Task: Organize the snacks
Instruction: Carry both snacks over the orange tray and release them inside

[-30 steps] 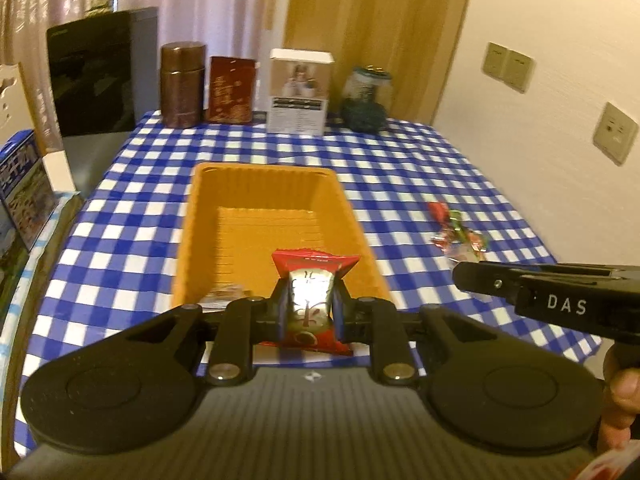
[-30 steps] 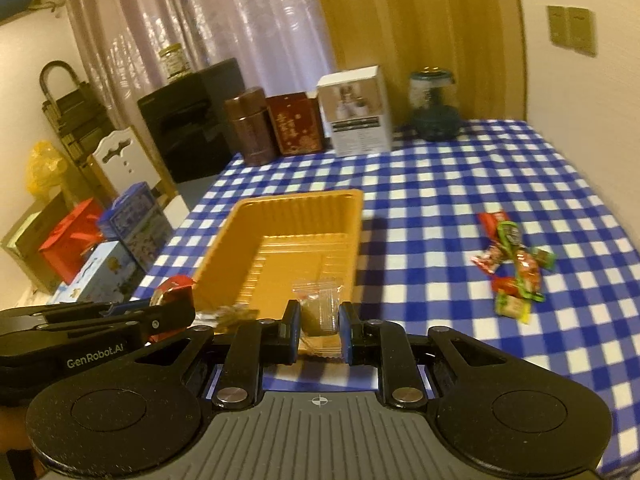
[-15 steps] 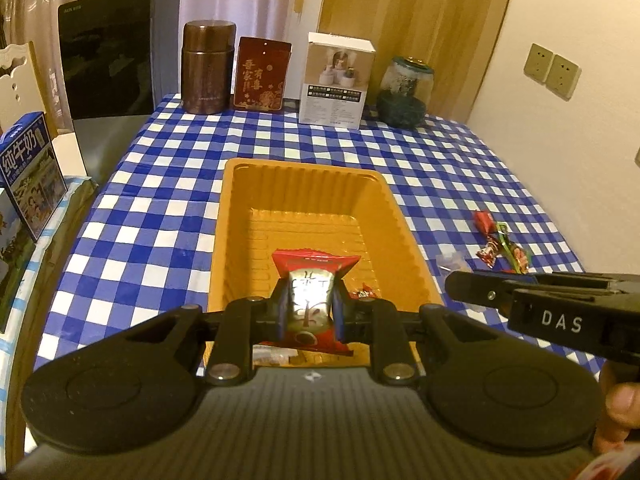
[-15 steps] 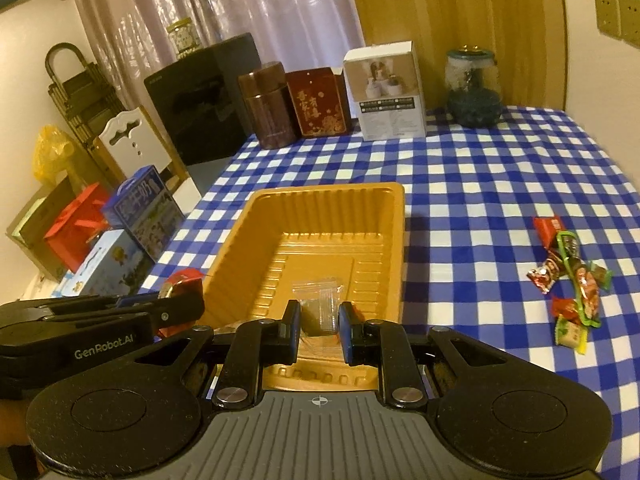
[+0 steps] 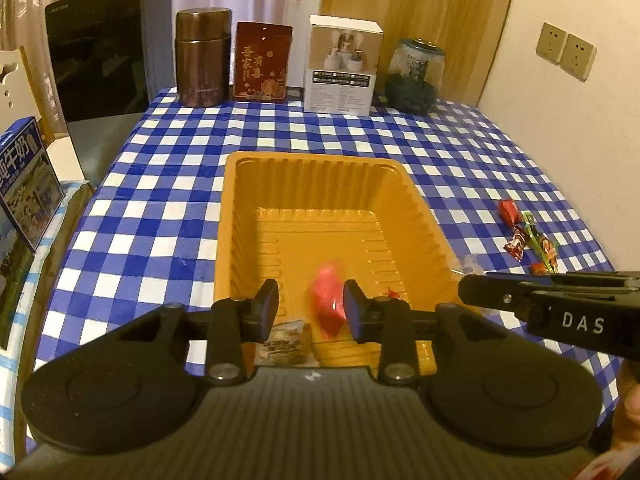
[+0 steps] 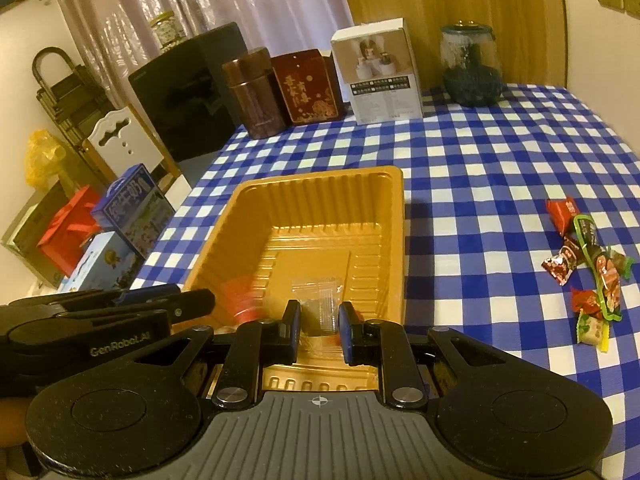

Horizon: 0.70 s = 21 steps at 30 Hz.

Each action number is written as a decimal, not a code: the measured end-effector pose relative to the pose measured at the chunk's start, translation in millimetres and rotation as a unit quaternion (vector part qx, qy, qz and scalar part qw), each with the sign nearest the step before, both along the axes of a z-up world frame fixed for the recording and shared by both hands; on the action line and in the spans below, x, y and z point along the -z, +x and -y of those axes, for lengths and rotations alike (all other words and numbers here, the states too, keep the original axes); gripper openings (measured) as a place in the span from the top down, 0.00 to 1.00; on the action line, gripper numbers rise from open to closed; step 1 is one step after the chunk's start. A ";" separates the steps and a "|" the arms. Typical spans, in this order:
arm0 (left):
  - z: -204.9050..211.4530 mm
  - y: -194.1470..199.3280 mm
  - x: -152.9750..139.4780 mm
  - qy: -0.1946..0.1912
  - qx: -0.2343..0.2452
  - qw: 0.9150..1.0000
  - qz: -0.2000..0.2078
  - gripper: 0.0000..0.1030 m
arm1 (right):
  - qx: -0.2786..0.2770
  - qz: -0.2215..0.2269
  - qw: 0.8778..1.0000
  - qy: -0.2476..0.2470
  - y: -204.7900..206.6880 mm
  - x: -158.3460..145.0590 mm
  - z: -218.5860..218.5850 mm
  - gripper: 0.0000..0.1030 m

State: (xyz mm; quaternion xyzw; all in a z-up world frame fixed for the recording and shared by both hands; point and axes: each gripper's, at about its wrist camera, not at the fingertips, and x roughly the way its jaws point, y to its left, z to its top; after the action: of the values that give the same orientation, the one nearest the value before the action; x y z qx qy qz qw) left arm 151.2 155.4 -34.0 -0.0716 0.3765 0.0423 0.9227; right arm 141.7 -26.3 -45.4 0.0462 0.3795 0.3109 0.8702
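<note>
An orange plastic tray [image 5: 320,184] [image 6: 320,200] lies on the blue checked tablecloth. My left gripper [image 5: 310,310] is open over the tray's near end; a red snack packet [image 5: 328,304] is blurred in the gap, loose from the pads. A brownish wrapped snack [image 5: 286,344] lies just below in the tray. My right gripper [image 6: 319,326] is open over the tray's near end, with a clear-wrapped snack [image 6: 320,300] blurred between the fingers, not clamped. Several loose candies [image 6: 588,268] [image 5: 528,240] lie on the cloth to the right.
At the table's back stand a brown canister [image 5: 204,58], a red box [image 5: 262,64], a white box [image 5: 344,68] and a glass jar [image 5: 416,76]. A black appliance [image 5: 100,44] and boxes [image 6: 128,216] stand left of the table. A wall is on the right.
Both grippers have opened. The red packet has left the left gripper's pads and the clear-wrapped snack has left the right gripper's; both are dropping into the tray.
</note>
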 end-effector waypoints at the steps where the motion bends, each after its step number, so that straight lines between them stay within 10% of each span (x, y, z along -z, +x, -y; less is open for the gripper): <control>1: -1.7 -1.7 0.4 0.000 -0.003 1.000 0.000 0.69 | 0.001 -0.002 1.000 0.001 0.6 1.1 0.0 0.80; 15: -24.7 -32.3 -9.0 -0.021 -0.056 0.998 0.014 0.67 | -0.007 -0.012 0.999 0.031 2.2 3.0 -6.6 0.80; 21: -25.7 -37.4 -12.7 -0.020 -0.060 0.998 0.018 0.62 | 0.016 -0.004 0.999 0.049 1.8 -4.3 0.9 0.48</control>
State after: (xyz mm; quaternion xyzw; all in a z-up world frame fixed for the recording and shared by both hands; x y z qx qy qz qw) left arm 113.8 181.1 -21.3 -0.1137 0.3558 0.0889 0.9234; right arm 143.5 -27.2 -41.1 0.0959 0.3667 0.3146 0.8703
